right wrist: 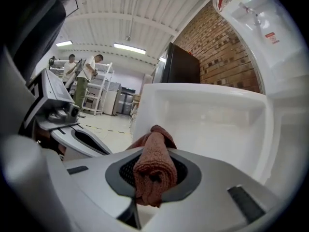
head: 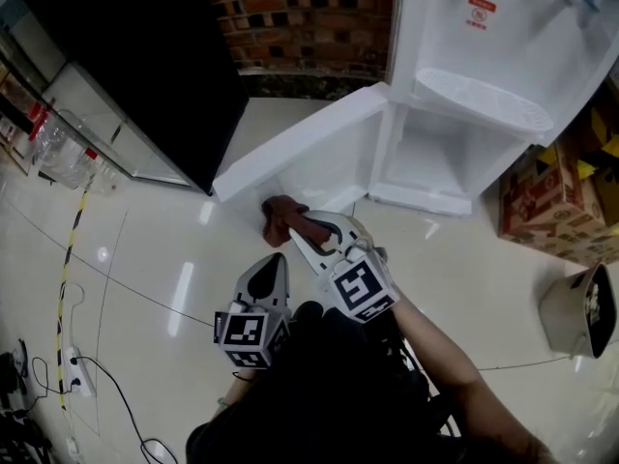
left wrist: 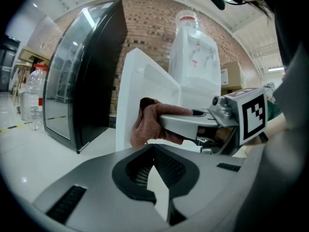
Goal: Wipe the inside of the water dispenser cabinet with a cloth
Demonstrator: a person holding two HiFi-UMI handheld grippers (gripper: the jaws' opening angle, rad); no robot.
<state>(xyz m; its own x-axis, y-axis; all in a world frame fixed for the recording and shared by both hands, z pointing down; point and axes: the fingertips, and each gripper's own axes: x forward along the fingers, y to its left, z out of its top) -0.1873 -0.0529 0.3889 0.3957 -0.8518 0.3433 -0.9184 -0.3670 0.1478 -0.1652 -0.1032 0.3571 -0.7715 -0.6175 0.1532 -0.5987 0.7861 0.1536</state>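
Between the jaws of the right gripper [right wrist: 152, 164]: the cloth [right wrist: 153, 168], reddish-brown, rolled, pinched tight, one end poking out past the tips. The left gripper [left wrist: 154, 151] sits low, beside and a little behind the right one. Its jaws are drawn together at the tips with nothing in them.

Just ahead of the right jaws: the cabinet door [head: 308, 153], white, swung wide, its moulded inner face toward the cloth. Whether cloth and door touch, cannot tell. Past the door and to the right of the jaws: the cabinet [head: 435, 158], open, white inside, at the foot of the water dispenser [head: 503, 46].

The floor [head: 145, 259] is glossy white tile with lamp glare and thin joint lines. Left of the jaws are a yellow-black tape strip [head: 68, 249] and a power strip [head: 79, 373] with its cable. Farther left stand clear plastic bottles [head: 63, 158].

Ahead and left is a tall black glass-fronted unit [head: 145, 56]. A brick wall [head: 300, 13] runs behind it and the dispenser. Right of the jaws, a cardboard box [head: 551, 206] stands beside the dispenser, with a beige bin [head: 578, 312] nearer.

Far back in the right gripper view: two people [right wrist: 84, 74] by metal shelving, strip lights overhead.
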